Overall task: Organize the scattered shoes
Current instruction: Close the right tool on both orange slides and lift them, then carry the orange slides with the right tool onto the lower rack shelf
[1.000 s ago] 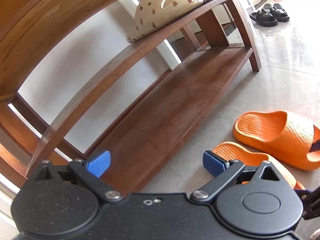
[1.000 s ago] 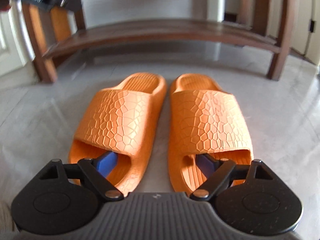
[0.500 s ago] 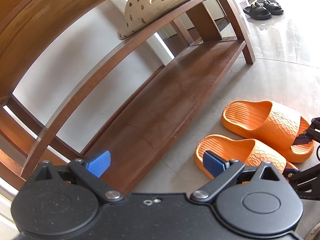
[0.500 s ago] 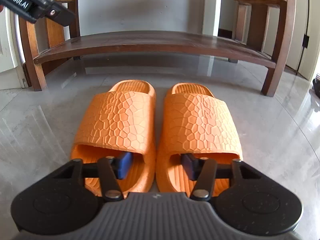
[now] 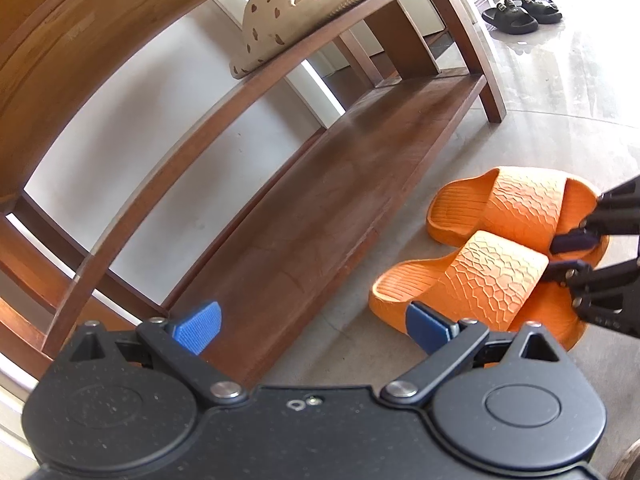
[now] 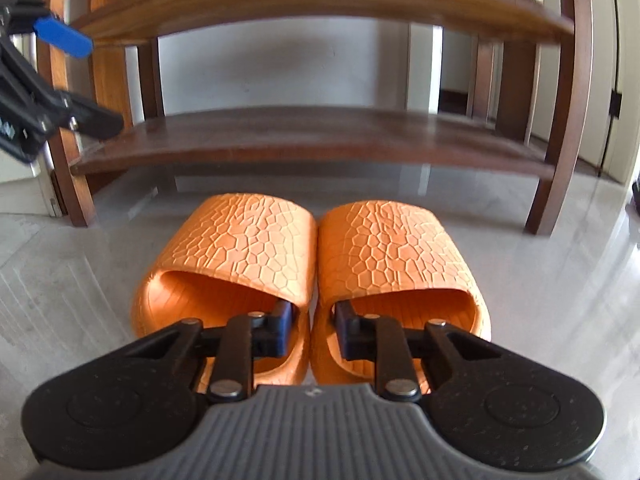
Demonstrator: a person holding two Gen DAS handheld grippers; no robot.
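Note:
Two orange slippers [image 6: 316, 264] lie side by side, pressed together, toes toward the wooden shoe rack [image 6: 312, 140]. My right gripper [image 6: 314, 326] is shut on their two inner side walls, one finger inside each heel opening. In the left wrist view the orange pair [image 5: 500, 256] sits right of the rack's bottom shelf [image 5: 320, 208], with the right gripper [image 5: 572, 254] clamped at the heels. My left gripper [image 5: 308, 322] is open and empty, hovering over the front edge of the bottom shelf.
A cream pair with heart spots [image 5: 304, 12] sits on the rack's middle shelf. A black pair [image 5: 520, 10] lies on the floor beyond the rack's far end. The rack's right leg [image 6: 556, 128] stands ahead right. Grey polished floor [image 6: 540, 280] surrounds the slippers.
My right gripper's fingers closed inward, pushing the two orange slippers together and clamping them. The pair looks tilted up at the heels. The left gripper drew back a little, still open.

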